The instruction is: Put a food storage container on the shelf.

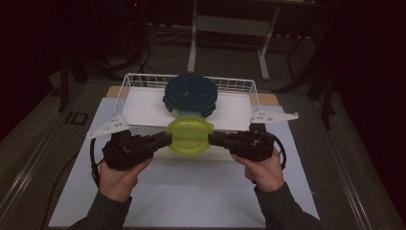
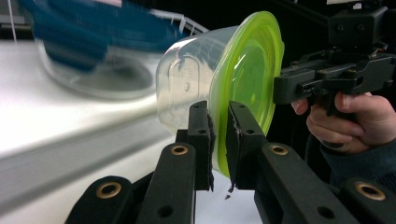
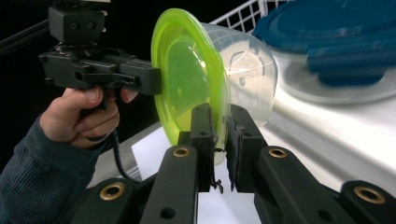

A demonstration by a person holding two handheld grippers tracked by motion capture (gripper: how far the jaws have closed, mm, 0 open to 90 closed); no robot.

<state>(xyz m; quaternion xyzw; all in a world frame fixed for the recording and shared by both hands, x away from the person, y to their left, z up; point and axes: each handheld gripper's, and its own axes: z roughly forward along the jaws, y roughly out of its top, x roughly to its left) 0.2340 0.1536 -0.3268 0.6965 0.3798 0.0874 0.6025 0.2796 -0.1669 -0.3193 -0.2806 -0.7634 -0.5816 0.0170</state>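
A clear plastic container with a lime-green lid (image 1: 189, 135) hangs in the air just in front of the wire basket (image 1: 125, 86), held from both sides. My left gripper (image 1: 167, 139) is shut on the lid's left rim, and my right gripper (image 1: 210, 139) is shut on its right rim. In the left gripper view the green lid's edge (image 2: 220, 154) sits pinched between the black pads, with the clear tub (image 2: 187, 88) behind. The right gripper view shows the same pinch on the lid rim (image 3: 223, 140). A second container with a dark blue lid (image 1: 190, 94) rests in the basket behind.
The white wire basket has a white liner (image 1: 143, 108) and stands at the far end of a pale mat (image 1: 191, 191) on the table. Grey three-cornered plates (image 1: 107, 127) (image 1: 273, 116) stick out from both grippers. Dark floor and table legs lie beyond.
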